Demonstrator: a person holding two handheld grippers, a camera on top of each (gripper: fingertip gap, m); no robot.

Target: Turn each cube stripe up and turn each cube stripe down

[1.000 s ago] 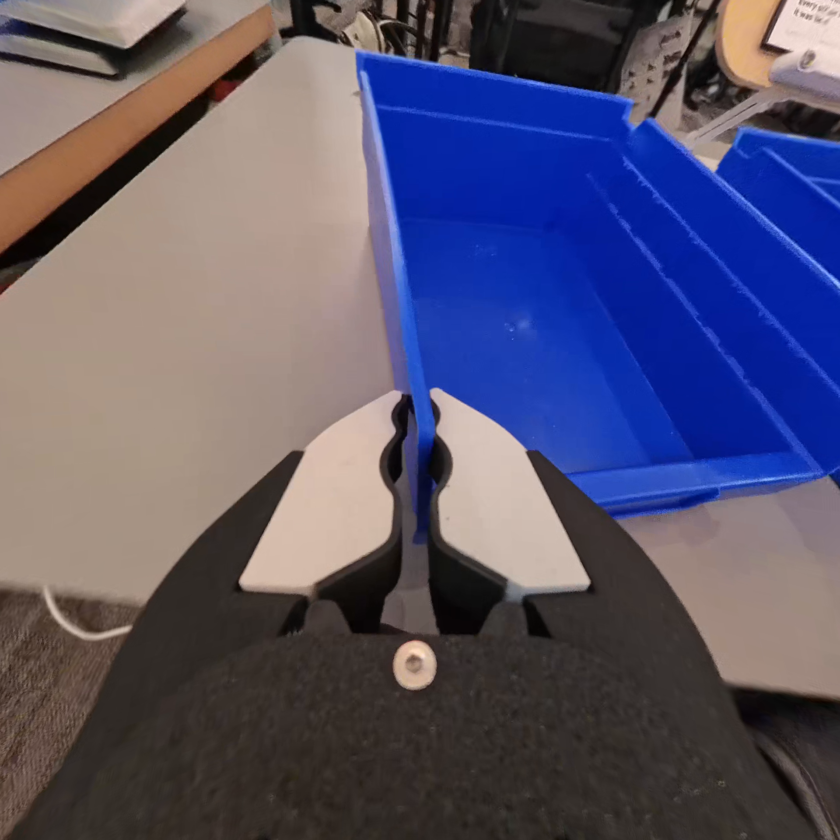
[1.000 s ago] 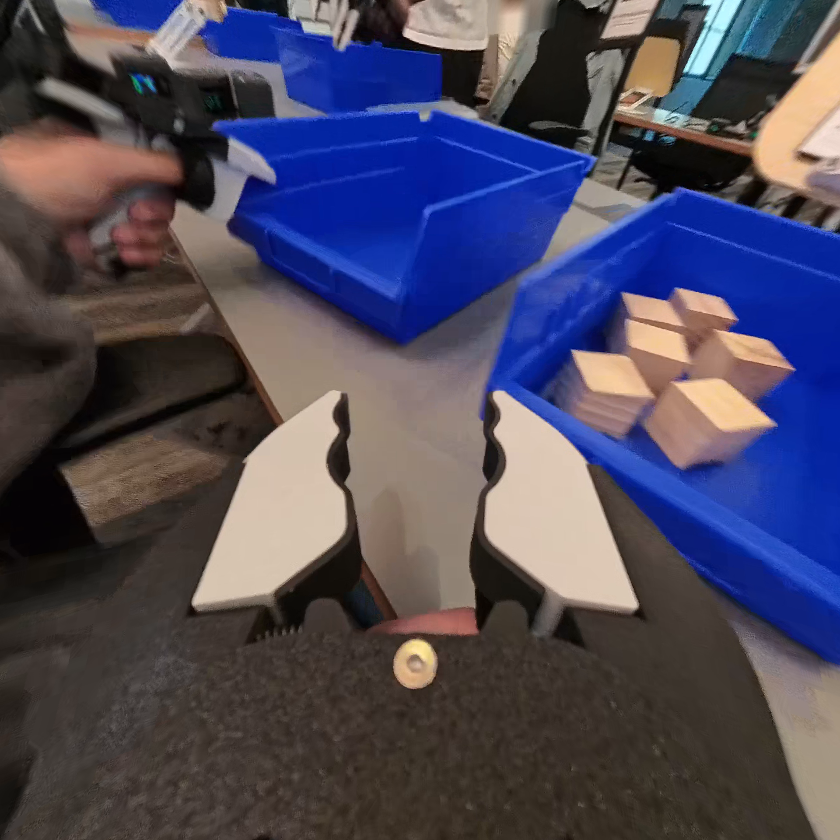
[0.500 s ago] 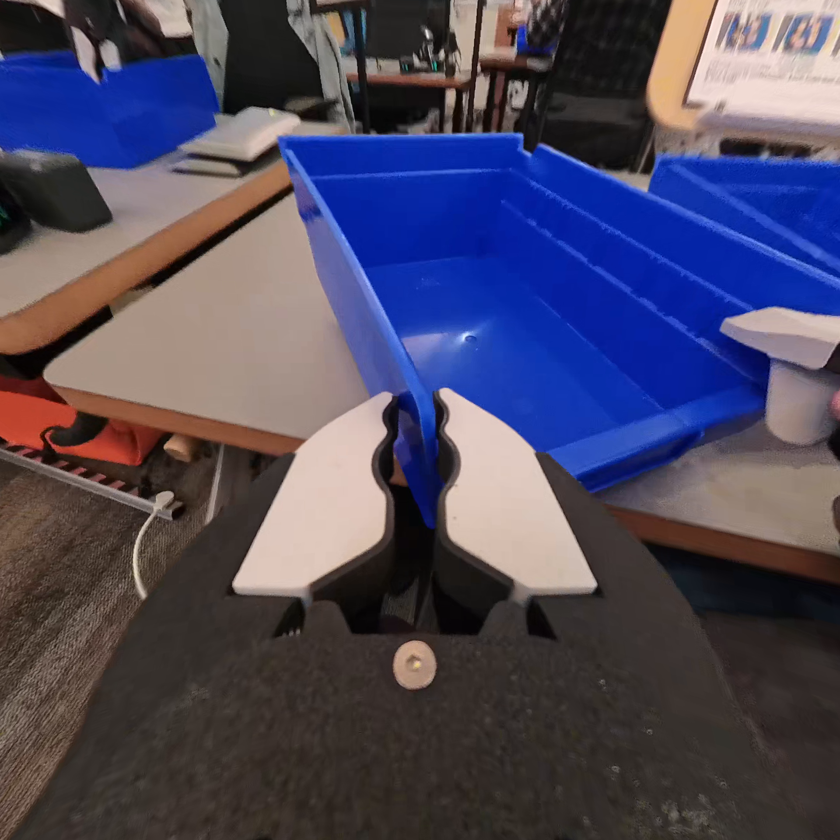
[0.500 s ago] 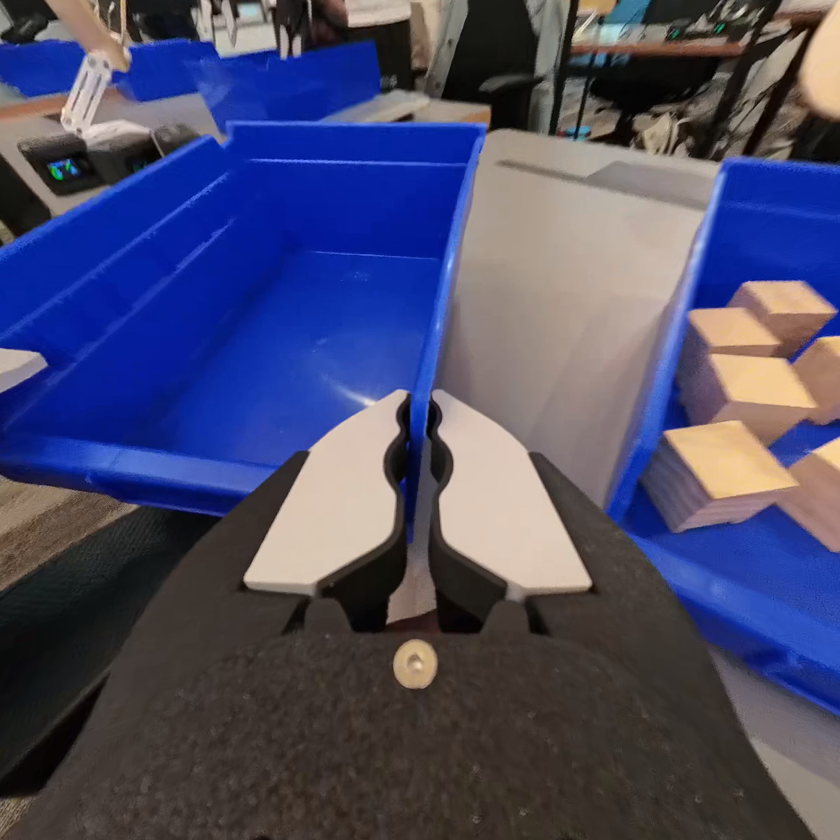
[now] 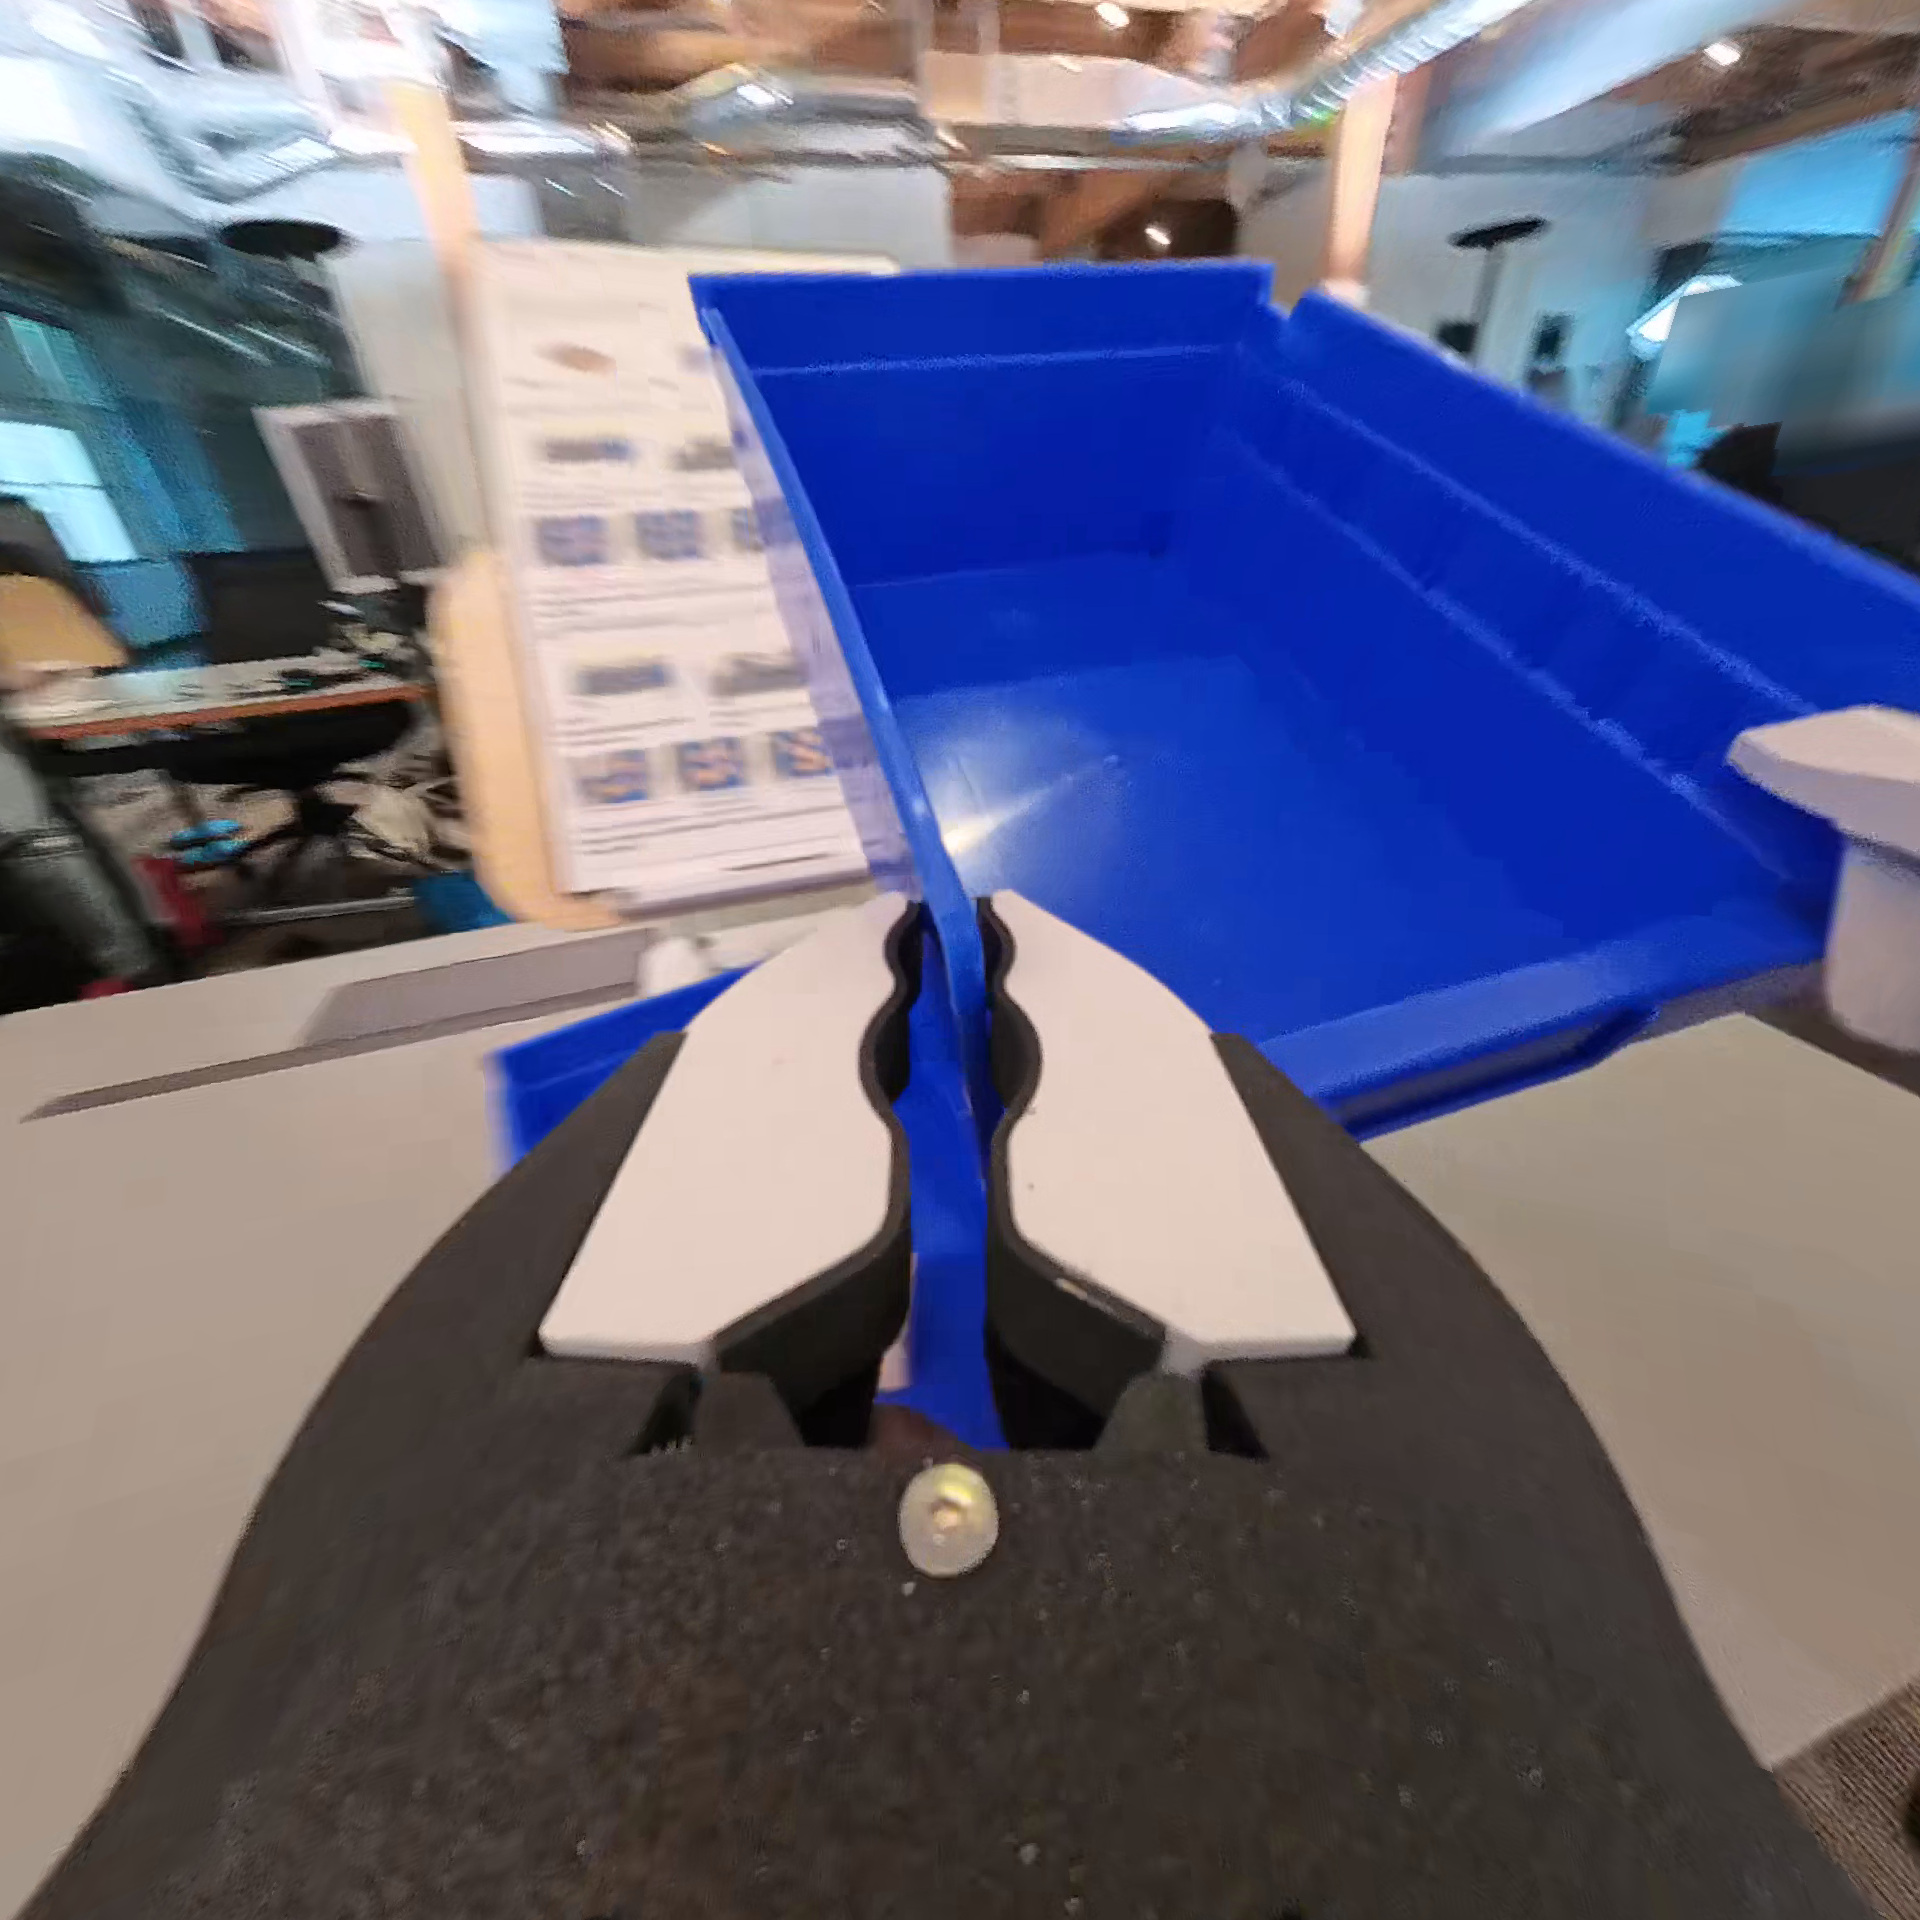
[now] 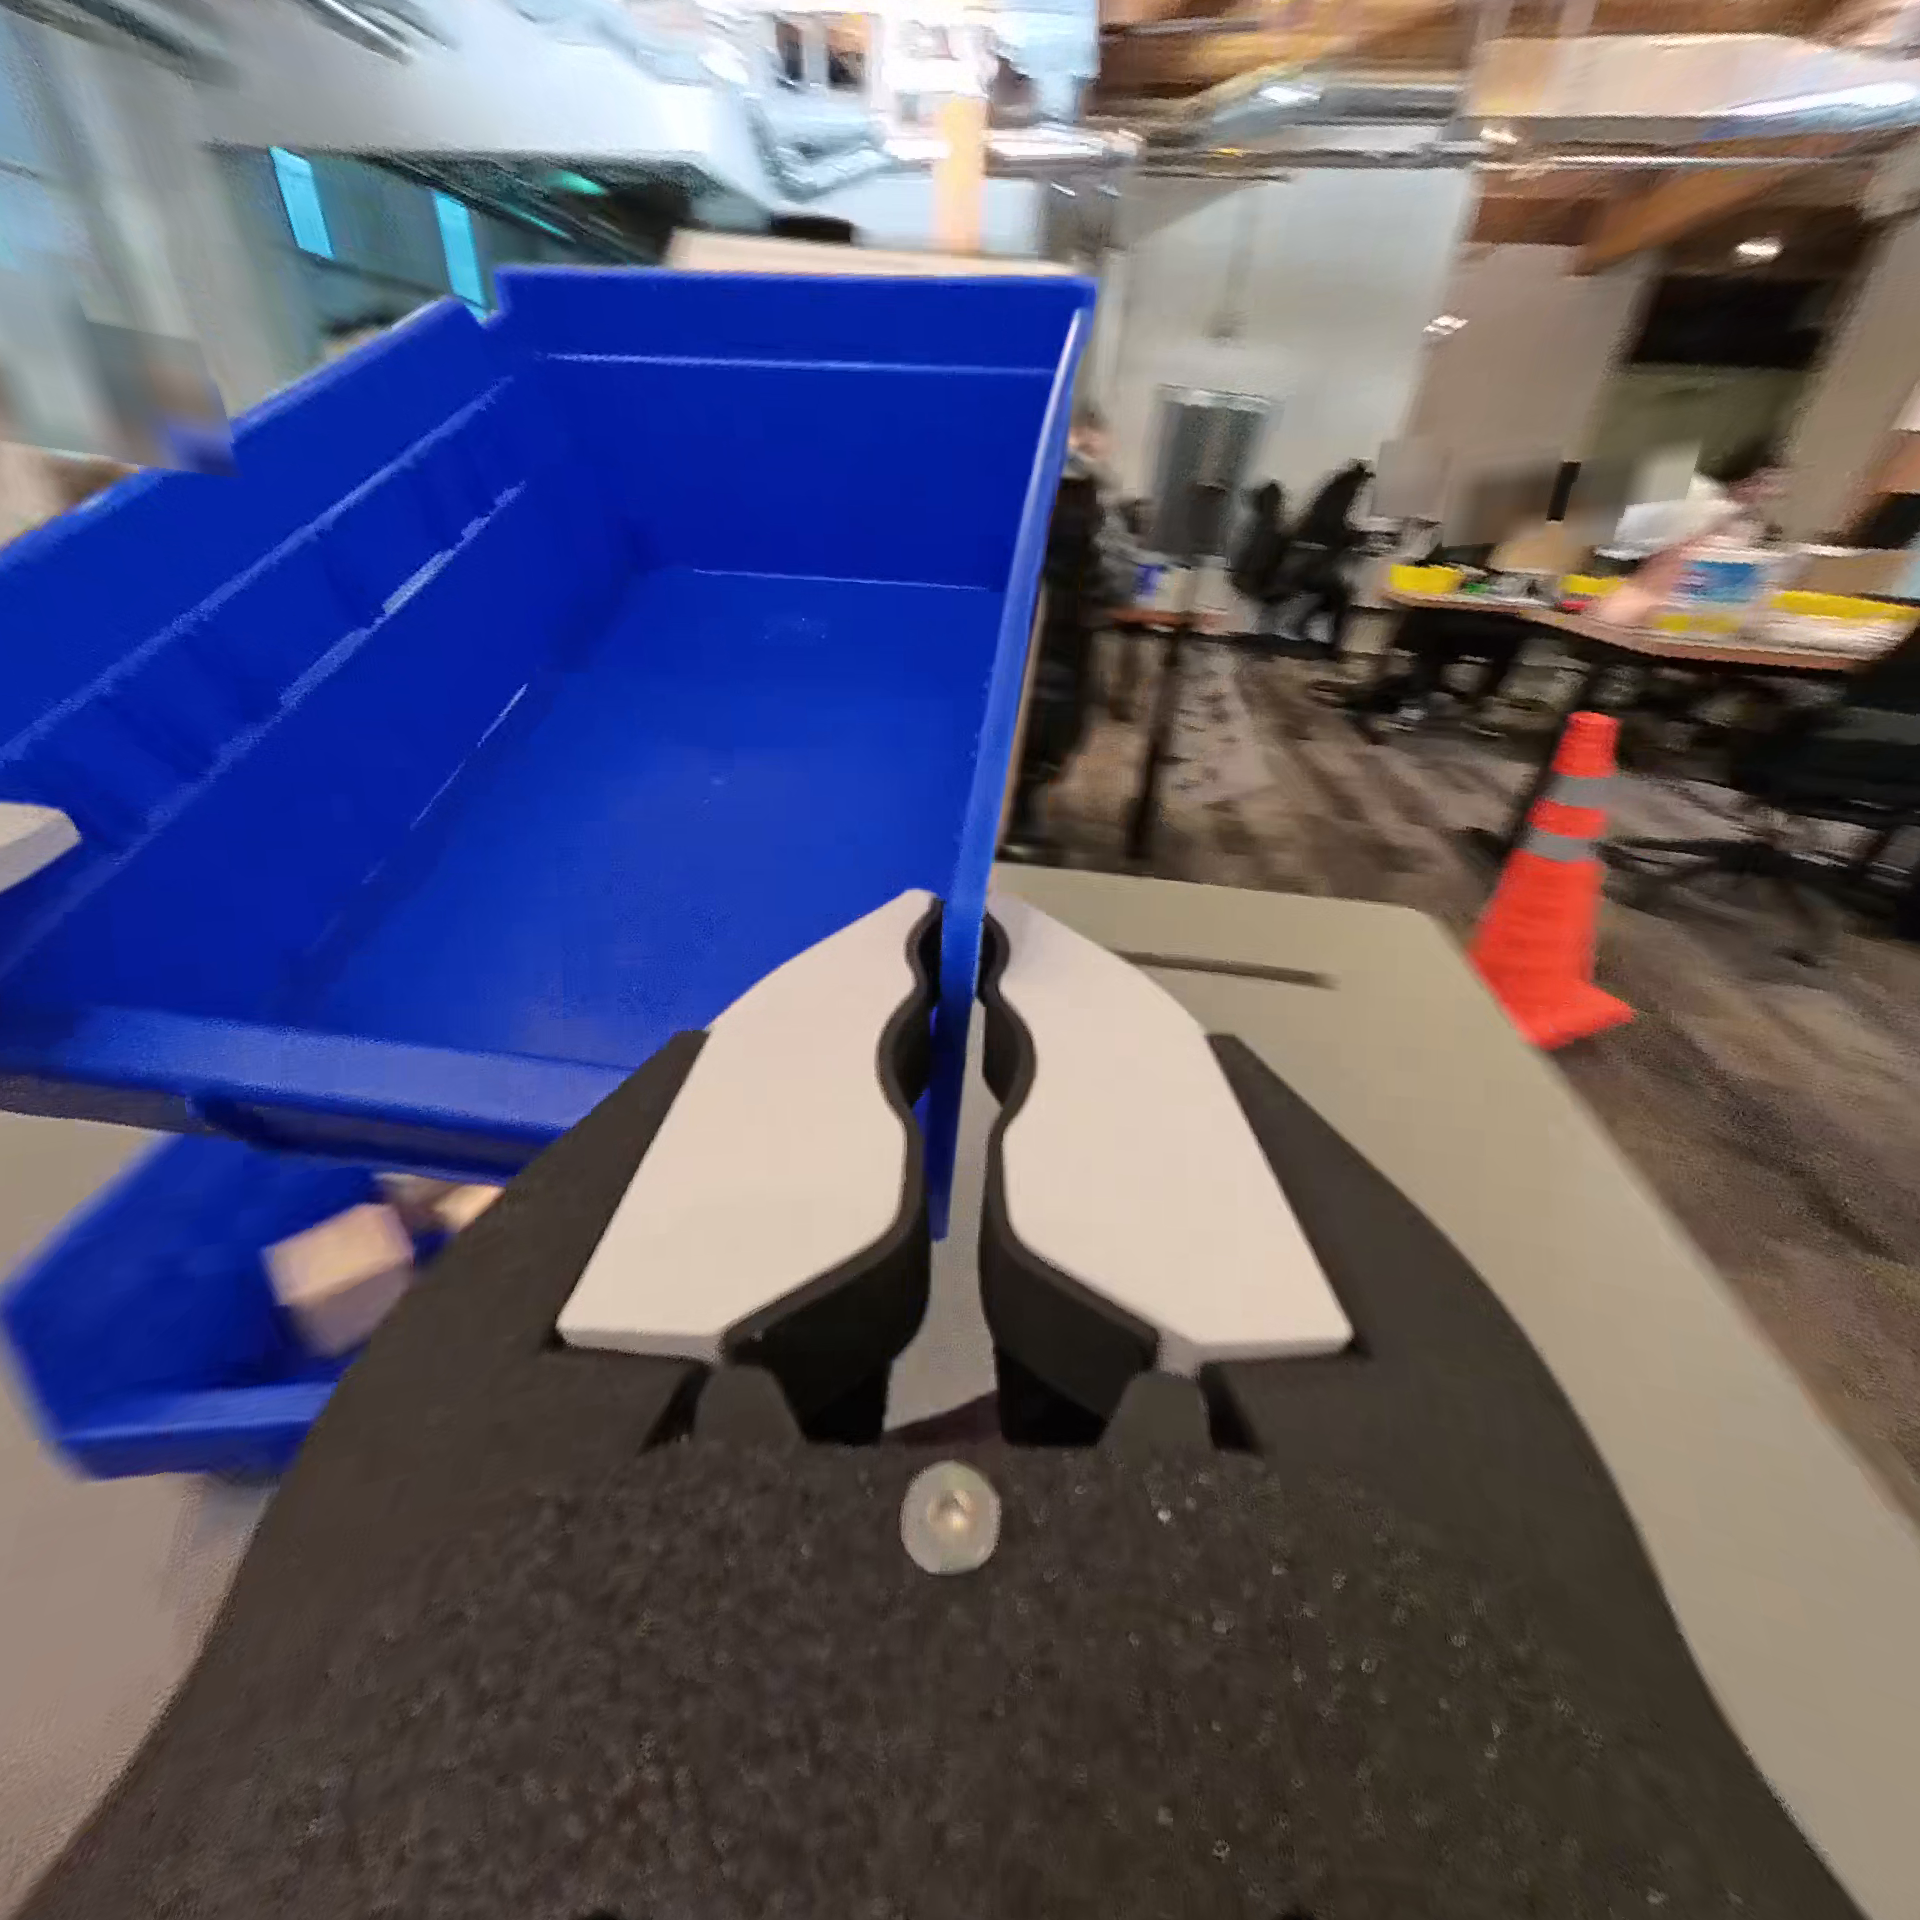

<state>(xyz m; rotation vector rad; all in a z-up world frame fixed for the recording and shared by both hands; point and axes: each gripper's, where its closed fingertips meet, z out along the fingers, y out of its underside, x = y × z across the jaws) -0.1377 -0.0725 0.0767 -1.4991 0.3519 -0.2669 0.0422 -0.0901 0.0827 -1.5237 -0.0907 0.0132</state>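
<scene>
Right wrist view: bin up, cubes below

Wooden cubes sit blurred in a second blue bin on the grey table, down at eight o'clock. Above them hangs the empty blue bin, tilted. Right gripper is clamped on its right wall; left gripper pinches the left wall. Orange cone stands at two o'clock.
</scene>
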